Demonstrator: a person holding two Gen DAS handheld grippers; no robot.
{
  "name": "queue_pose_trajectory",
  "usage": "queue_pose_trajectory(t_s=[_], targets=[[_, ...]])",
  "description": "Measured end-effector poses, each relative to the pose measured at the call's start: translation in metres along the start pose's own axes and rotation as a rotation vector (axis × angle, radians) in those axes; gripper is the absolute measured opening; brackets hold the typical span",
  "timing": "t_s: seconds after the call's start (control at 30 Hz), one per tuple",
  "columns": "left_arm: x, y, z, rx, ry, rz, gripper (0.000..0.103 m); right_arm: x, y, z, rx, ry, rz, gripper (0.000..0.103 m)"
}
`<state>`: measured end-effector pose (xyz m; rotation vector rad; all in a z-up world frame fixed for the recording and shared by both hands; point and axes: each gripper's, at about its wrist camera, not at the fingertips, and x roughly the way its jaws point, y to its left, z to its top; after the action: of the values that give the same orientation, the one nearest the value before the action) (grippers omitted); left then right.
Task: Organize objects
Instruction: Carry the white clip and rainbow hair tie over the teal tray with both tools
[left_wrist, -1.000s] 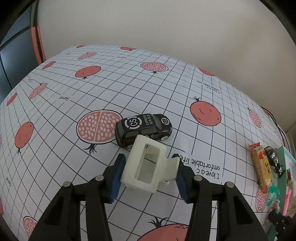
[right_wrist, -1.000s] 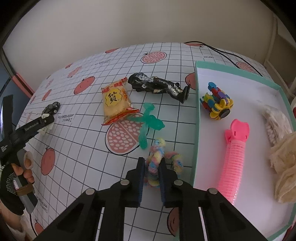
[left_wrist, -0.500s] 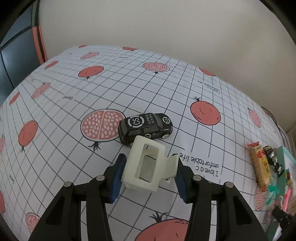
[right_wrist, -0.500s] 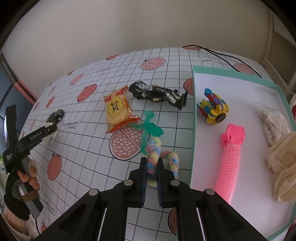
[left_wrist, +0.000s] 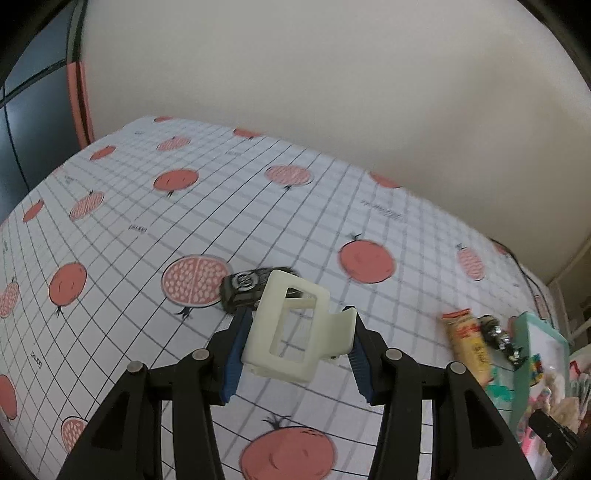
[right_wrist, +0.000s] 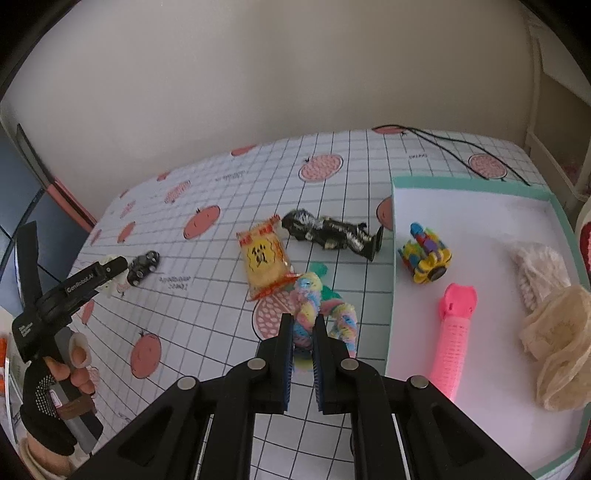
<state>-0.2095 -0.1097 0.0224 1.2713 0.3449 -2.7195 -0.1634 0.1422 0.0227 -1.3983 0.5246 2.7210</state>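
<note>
Jaws of left gripper (left_wrist: 295, 341) clamping cream hair clip (left_wrist: 291, 328) above table (left_wrist: 147, 229), open room all round; toy car (left_wrist: 242, 288) just beyond. Right gripper (right_wrist: 303, 332) jaws pinching pastel twisted toy (right_wrist: 308, 302), narrow gap; tray (right_wrist: 391, 258) edge just right.

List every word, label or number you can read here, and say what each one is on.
"GenRobot.AI": side of the left claw.
A large black character, not legible to me: yellow snack packet.
Round white emblem, blurred, unreadable: roof of the black toy car.
Small printed phrases, too small or blurred to read: checked tablecloth.
Nothing readable on the cream hair clip or the teal-rimmed tray.
</note>
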Motion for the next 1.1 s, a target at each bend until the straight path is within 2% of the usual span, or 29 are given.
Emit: queue_pose_trajectory(t_s=[0.23, 0.47, 0.67, 0.93, 1.1], targets=[[-0.027, -0.036, 0.003, 0.04, -0.034, -0.063, 0.051, -0.02, -0.014, 0.01, 0.014, -0.047, -0.007, 0.01], [-0.056, -0.085, 0.001, 0.073, -0.053, -0.177, 0.051, -0.06, -0.041, 0.025, 0.037, -0.143, -0.037, 0.01], [-0.081, -0.135, -0.009, 0.142, -0.066, -0.262, 0.051, -0.094, -0.07, 0.031, 0.083, -0.206, -0.053, 0.01], [-0.093, -0.202, -0.035, 0.239, -0.015, -0.381, 0.051, -0.105, -0.102, 0.027, 0.121, -0.217, -0.067, 0.01], [-0.084, -0.229, -0.06, 0.305, 0.052, -0.403, 0.051, -0.109, -0.119, 0.022, 0.155, -0.219, -0.061, 0.01]])
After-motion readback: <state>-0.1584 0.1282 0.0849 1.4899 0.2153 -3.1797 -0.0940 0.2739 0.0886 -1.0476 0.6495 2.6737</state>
